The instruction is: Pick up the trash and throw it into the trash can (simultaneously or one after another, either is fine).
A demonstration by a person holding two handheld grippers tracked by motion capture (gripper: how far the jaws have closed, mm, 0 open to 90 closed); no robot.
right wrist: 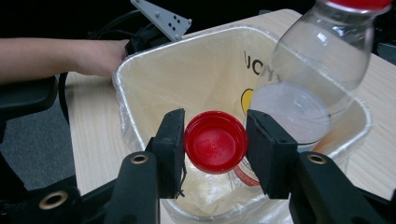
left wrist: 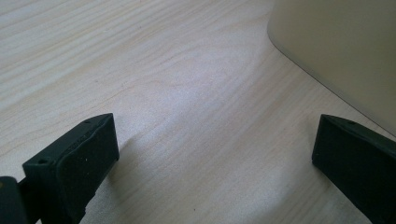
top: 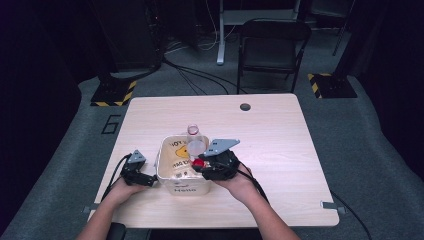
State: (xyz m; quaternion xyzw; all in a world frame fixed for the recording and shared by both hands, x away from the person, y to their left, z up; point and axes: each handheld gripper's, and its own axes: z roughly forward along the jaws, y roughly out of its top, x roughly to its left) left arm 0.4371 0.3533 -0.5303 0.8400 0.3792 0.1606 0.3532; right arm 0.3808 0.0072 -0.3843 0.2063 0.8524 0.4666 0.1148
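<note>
Right gripper view: your right gripper [right wrist: 215, 140] is clamped on a red cap [right wrist: 215, 141], one jaw on each side of its rim. The cap hangs over the open mouth of the lined bin [right wrist: 140, 70]. At 1 o'clock from the cap leans a clear plastic bottle [right wrist: 317, 70], base toward the camera, partly inside the bin; it shows red at the top of the frame, which I judge to be another cap, though I cannot tell for sure.

High view: your right gripper [top: 202, 165] sits at the bin's [top: 165, 177] 3 o'clock rim, the red cap [top: 198, 163] between its jaws. Your left gripper [top: 150, 179] rests at the bin's 9 o'clock side, just beside the wall.

Left gripper view: your left gripper [left wrist: 215, 154] stands with jaws wide apart over bare table [left wrist: 140, 70], nothing between them; the bin wall [left wrist: 345, 51] is at 2 o'clock.

Progress, as a judgement: cap picked and positioned over the bin; release not yet made. Left to do: let go of the cap, then perhaps settle the bottle.

Writing: "Hello" on the bin's near wall in the high view. Printed letters on the liner's inside, partly legible as "UC", beside a yellow figure. No brand readable on bottle or cap.
</note>
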